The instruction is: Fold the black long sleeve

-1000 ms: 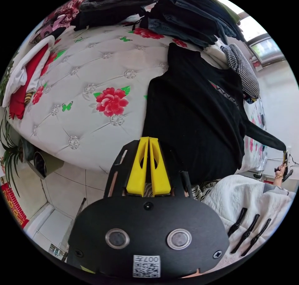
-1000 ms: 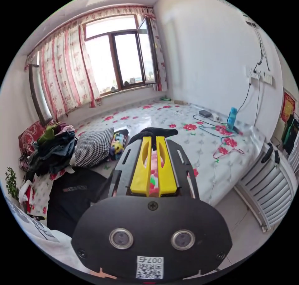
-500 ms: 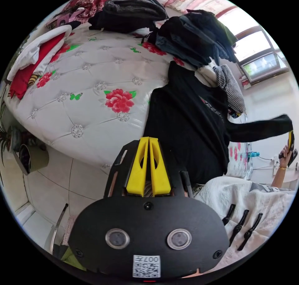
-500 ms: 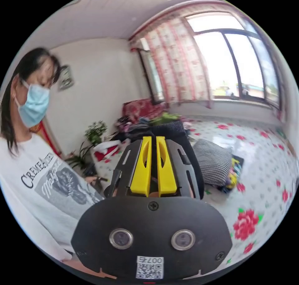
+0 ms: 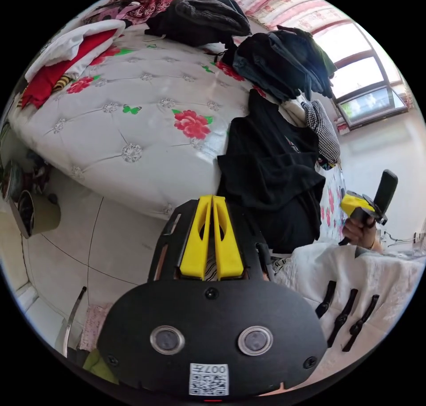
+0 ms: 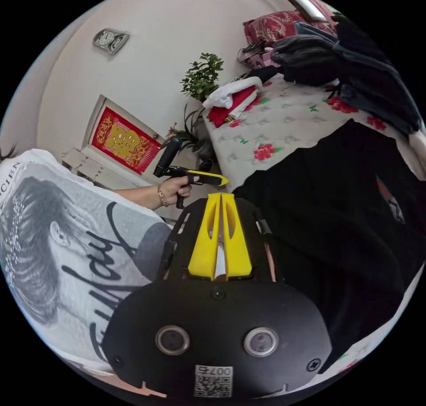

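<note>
The black top (image 5: 270, 166) lies bunched on the bed (image 5: 133, 113); both grippers, left (image 5: 212, 198) and right (image 6: 220, 195), are closed and empty, so folding now risks trapped creases.

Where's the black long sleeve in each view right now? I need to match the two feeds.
Left gripper view: the black long sleeve lies right of centre, above the left gripper, hanging over the bed's edge.
Right gripper view: it spreads across the right half, beside the right gripper.
Shared landmark: the red and white clothes on the flowered bed.
</note>
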